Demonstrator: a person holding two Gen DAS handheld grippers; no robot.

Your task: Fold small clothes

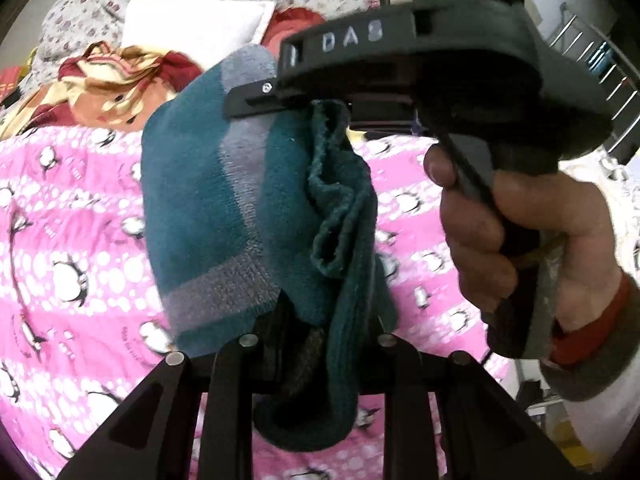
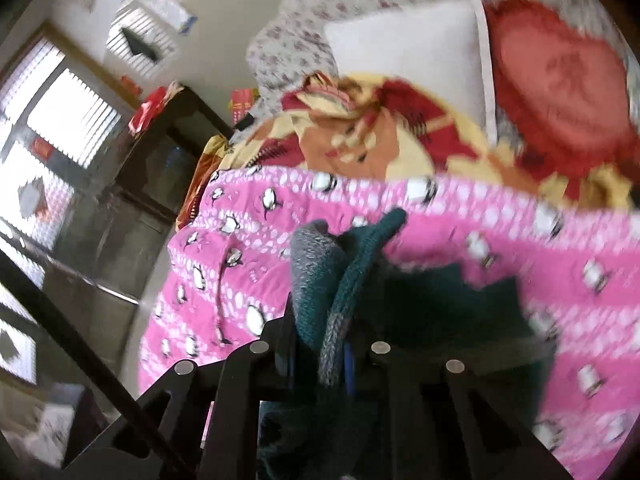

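Note:
A teal sock with grey bands (image 1: 208, 200) hangs in the air above the pink penguin bedspread (image 1: 68, 240). My left gripper (image 1: 316, 320) is shut on its lower part, with the cloth bunched between the fingers. My right gripper (image 1: 296, 108) comes in from the right in the left wrist view and is shut on the sock's upper edge. In the right wrist view the teal and grey sock (image 2: 320, 280) is bunched between the fingers of my right gripper (image 2: 332, 340). The fingertips are hidden by cloth.
The pink bedspread (image 2: 480, 264) covers the bed. At its head lie a red and yellow blanket (image 1: 112, 80), a white pillow (image 1: 196, 28) and a red cushion (image 2: 560, 80). A dark cabinet (image 2: 160, 168) and windows stand to the left.

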